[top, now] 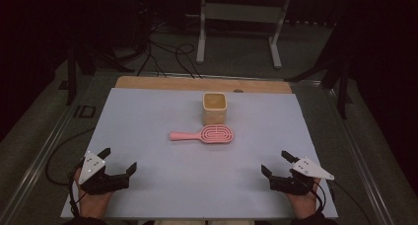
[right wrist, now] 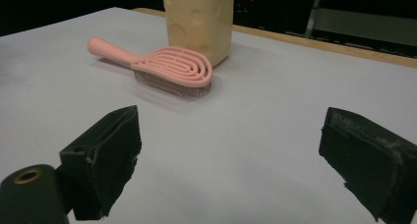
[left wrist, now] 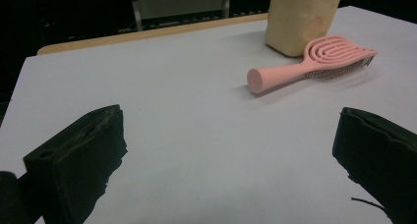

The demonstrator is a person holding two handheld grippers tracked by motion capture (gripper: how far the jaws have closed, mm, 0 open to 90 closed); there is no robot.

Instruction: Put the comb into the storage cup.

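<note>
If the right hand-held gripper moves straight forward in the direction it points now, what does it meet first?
Probably the pink hairbrush: the open right hand-held gripper points across bare table toward its oval head, with the yellow cup just behind. Its line may pass slightly beside the brush; depth is unclear.

In the high view your hairbrush (top: 207, 134) lies at the middle of the surface (top: 148, 136), handle pointing to frame left. The cup (top: 215, 108) stands just behind its head. Your left gripper (top: 118, 163) sits lower left, your right gripper (top: 277, 164) lower right.
</note>
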